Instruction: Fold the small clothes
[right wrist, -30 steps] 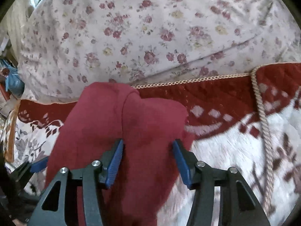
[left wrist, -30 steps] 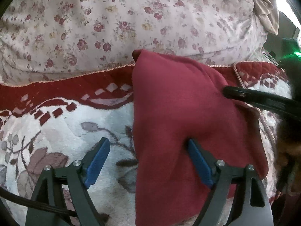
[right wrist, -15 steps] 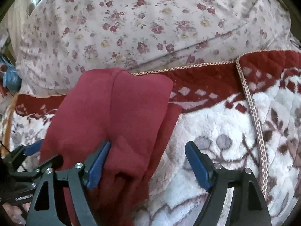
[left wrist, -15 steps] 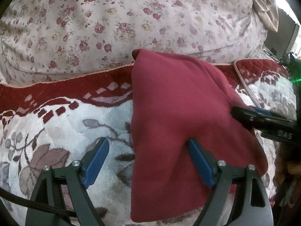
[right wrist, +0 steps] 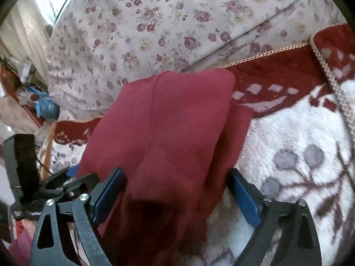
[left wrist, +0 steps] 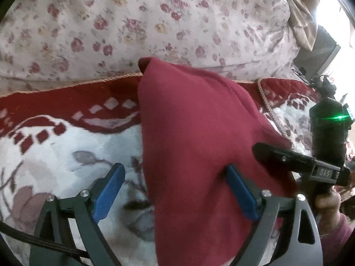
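A dark red garment [left wrist: 199, 133], folded into a long strip, lies on the white and red blanket [left wrist: 66, 146]. My left gripper [left wrist: 175, 190] straddles the garment's left edge with its jaws opening. Its right pad rests against a fold and its left pad stands over bare blanket. In the right wrist view the garment [right wrist: 177, 122] runs between the jaws of my right gripper [right wrist: 176, 192], which are opening wide and no longer pinch it. One finger of my right gripper [left wrist: 288, 161] lies across the garment's right side.
A floral quilt [left wrist: 155, 22] bulges behind the blanket [right wrist: 299, 133], whose border carries a braided cord [right wrist: 332, 84]. A hand [left wrist: 326, 199] holds the right gripper's handle. Clutter with a blue bag [right wrist: 46, 108] sits at the far left beyond the bed.
The right gripper's jaws spread from a pinch on the garment to wide apart, letting it go, and the gripper sank. The garment settled flatter. The left jaws widened a little.
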`<control>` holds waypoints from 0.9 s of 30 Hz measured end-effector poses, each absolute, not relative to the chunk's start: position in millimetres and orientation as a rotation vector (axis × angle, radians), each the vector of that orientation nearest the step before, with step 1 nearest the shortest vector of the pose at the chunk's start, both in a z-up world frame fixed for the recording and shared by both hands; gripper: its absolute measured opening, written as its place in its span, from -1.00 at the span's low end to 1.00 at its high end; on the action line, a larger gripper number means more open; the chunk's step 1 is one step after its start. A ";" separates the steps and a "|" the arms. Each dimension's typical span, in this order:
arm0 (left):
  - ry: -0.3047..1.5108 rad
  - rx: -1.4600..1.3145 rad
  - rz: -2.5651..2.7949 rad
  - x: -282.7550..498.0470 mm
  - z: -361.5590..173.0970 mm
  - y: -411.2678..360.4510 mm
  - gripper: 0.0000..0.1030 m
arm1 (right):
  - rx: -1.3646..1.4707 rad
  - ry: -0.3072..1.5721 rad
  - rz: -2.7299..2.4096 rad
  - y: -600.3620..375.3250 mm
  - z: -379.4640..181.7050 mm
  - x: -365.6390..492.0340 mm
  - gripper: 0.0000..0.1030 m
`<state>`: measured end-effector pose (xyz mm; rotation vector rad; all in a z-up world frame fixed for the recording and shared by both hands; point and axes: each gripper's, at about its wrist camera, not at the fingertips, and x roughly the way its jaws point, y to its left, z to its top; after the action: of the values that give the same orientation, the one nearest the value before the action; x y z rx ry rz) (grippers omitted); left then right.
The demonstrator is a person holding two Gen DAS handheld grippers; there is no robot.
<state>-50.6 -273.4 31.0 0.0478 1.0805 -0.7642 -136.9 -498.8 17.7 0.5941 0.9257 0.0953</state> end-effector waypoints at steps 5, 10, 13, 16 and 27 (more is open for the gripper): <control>1.138 0.007 -0.854 -42.7 22.6 -283.2 0.82 | 0.621 0.896 0.120 -502.6 12.2 -125.3 0.93; 1.206 -0.050 -0.900 -35.6 14.5 -283.8 0.71 | 0.620 0.880 0.126 -500.6 10.6 -116.2 0.75; 1.181 -0.027 -0.895 -41.0 19.2 -283.1 0.49 | 0.605 0.870 0.121 -498.5 15.3 -117.0 0.45; 1.143 -0.029 -0.897 -46.1 31.9 -276.6 0.14 | 0.574 0.865 0.112 -496.6 25.3 -120.6 0.20; 1.129 -0.061 -0.908 -73.9 65.6 -246.1 -0.15 | 0.581 0.837 0.168 -472.8 64.2 -137.7 -0.04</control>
<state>-73.9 -246.1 65.6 -0.0611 1.1290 -0.9080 -137.7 -472.8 64.2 0.5813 0.8369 0.1675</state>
